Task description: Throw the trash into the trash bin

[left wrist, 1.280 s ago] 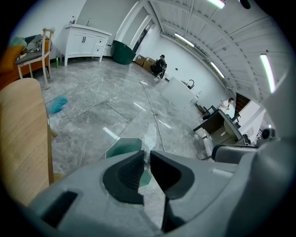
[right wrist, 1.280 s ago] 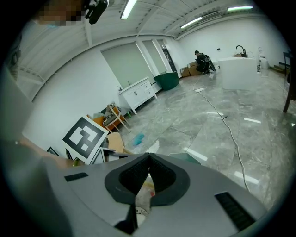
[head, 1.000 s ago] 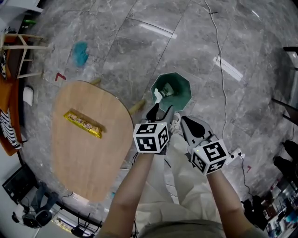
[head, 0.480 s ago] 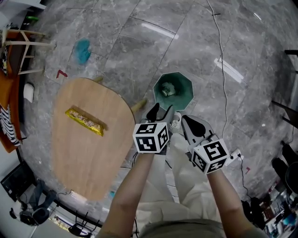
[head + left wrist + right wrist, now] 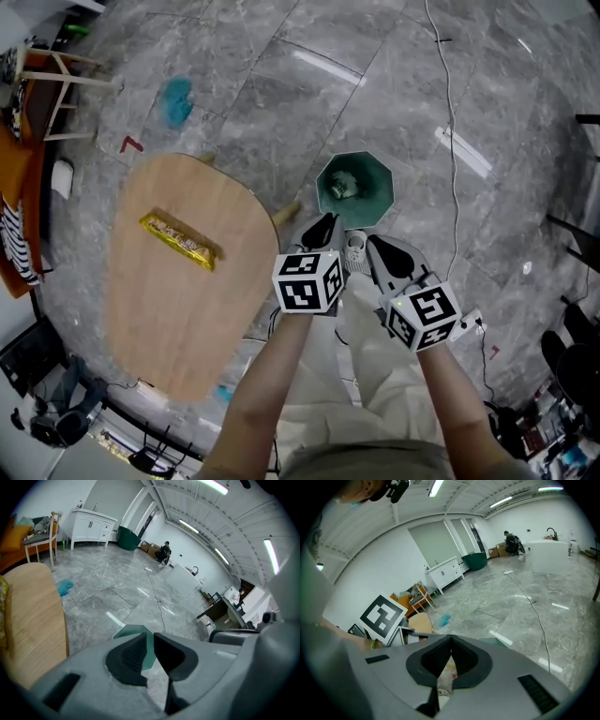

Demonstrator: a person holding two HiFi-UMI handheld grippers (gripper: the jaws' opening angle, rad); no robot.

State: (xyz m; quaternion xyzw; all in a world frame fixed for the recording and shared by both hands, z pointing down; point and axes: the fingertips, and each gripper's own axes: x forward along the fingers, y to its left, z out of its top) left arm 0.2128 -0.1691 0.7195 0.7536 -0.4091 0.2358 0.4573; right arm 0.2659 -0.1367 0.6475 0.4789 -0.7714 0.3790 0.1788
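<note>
The green octagonal trash bin [image 5: 353,188] stands on the grey floor just beyond both grippers, with crumpled trash lying inside it. My left gripper [image 5: 322,228] hangs just short of the bin's near rim. Its jaws have just been closing. In the left gripper view [image 5: 150,639] a narrow gap remains between them, with nothing in it and the bin [image 5: 129,630] showing behind. My right gripper [image 5: 380,248] is beside it, and its tips [image 5: 450,639] meet with nothing held. A yellow snack wrapper [image 5: 180,240] lies on the wooden table [image 5: 169,309] at the left.
A blue rag [image 5: 175,101] lies on the floor beyond the table. A cable [image 5: 448,112] runs across the tiles to the right of the bin. A wooden chair [image 5: 56,75] stands at the far left. The person's shoe [image 5: 354,251] is between the grippers.
A white scrap at the left gripper's tips over the bin's rim one second ago is gone from them. The left jaws have narrowed. Both hands stay in place.
</note>
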